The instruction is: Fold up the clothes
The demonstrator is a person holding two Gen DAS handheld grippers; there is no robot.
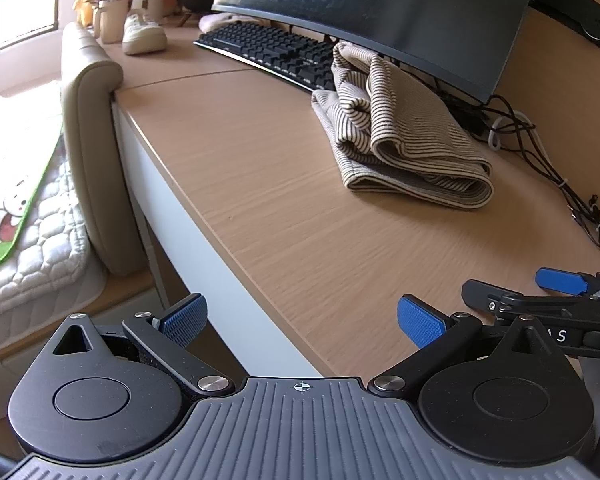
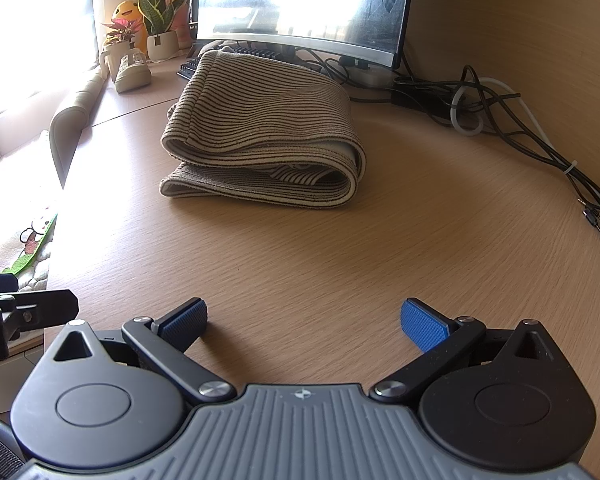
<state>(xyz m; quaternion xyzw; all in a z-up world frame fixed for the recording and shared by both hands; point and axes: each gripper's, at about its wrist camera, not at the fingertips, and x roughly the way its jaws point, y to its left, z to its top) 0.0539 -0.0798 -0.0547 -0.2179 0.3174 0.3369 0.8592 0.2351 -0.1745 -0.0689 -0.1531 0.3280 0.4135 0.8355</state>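
A beige garment with thin dark stripes [image 1: 400, 136] lies folded in a thick bundle on the wooden desk [image 1: 260, 184], just in front of the monitor. It also shows in the right wrist view [image 2: 268, 132]. My left gripper [image 1: 302, 322] is open and empty, hovering over the desk's front edge, well short of the garment. My right gripper [image 2: 304, 324] is open and empty, low over the desk, also short of the garment. The right gripper's tip shows at the right of the left wrist view [image 1: 556, 292].
A curved monitor [image 1: 380, 12] and a black keyboard [image 1: 268, 50] stand behind the garment. Tangled cables [image 2: 500, 116] lie at the right. Potted plants [image 2: 160, 28], a shoe [image 1: 144, 34] and a plush toy sit at the far left. A bed [image 1: 28, 216] is left of the desk.
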